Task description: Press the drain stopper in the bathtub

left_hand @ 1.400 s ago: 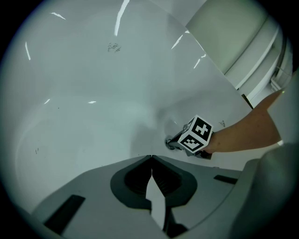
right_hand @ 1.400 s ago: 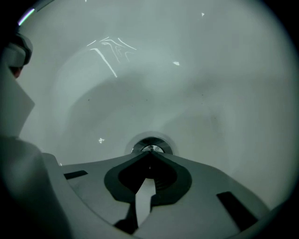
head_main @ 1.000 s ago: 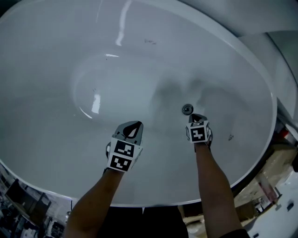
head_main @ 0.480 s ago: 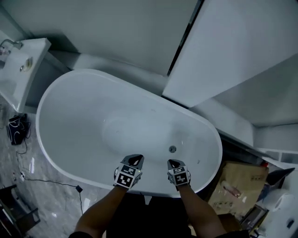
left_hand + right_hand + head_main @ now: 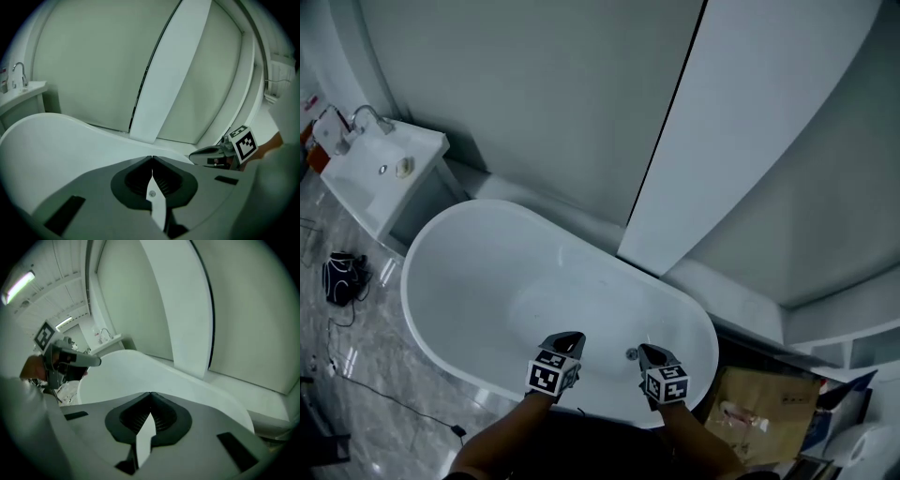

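Left claw [image 5: 568, 338] and right claw [image 5: 648, 351], both pressed together, are lifting away from the drain stopper [image 5: 631, 354] in the bathtub [image 5: 469, 281]. Pressing is looking done.

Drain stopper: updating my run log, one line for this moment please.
left gripper shut, empty | right gripper shut, empty | drain stopper no contact | bathtub below

Grey marbled floor [image 5: 356, 375], as I see it in the head view: a white oval bathtub [image 5: 469, 272] stands on it along the wall, with a white washbasin cabinet [image 5: 384, 169] near its left end. A black bag [image 5: 339, 278] and a thin dark cable [image 5: 394, 398] lie on the floor left of the bathtub. A cardboard box [image 5: 750, 412] sits at its right end.
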Demonstrator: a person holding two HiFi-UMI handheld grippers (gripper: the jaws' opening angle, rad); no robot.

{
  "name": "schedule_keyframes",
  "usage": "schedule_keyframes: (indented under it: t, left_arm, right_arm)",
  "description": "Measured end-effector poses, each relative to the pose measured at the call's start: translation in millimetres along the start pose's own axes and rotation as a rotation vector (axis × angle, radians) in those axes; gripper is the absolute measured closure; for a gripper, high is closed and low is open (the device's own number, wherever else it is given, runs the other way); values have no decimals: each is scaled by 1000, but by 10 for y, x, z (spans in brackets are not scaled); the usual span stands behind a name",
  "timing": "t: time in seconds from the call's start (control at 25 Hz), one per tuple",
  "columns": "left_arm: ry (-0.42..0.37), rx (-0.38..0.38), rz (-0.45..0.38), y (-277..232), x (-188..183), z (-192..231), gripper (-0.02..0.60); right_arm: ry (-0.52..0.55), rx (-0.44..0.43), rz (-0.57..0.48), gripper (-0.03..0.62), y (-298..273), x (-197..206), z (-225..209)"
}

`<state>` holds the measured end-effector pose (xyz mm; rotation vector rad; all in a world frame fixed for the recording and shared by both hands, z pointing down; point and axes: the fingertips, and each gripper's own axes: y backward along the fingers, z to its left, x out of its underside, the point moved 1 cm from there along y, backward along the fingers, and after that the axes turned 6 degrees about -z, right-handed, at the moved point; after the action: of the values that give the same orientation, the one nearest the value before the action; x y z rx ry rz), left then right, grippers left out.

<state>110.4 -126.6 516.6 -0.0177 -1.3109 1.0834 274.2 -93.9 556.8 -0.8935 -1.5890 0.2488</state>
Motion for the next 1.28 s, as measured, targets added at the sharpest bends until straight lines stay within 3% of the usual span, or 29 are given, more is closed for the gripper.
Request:
schedule_keyframes:
  t: [0.36, 0.8, 1.0, 1.28]
  left_arm:
    - [-95, 21, -205, 676, -799, -573, 565]
    - [-223, -31, -425, 1232, -1773, -781, 565]
    - [-239, -53, -493, 1403, -1974, -826, 565]
    - [-254, -52, -496, 1472, -1944, -931, 565]
  right_arm:
    - [-22, -71, -312, 580, 972, -1078, 308]
    - [64, -122, -550, 583, 1796, -1912, 575]
    - [199, -90, -644, 583, 2030, -2092, 663]
    - [156, -118, -675, 583, 2118, -2063, 704]
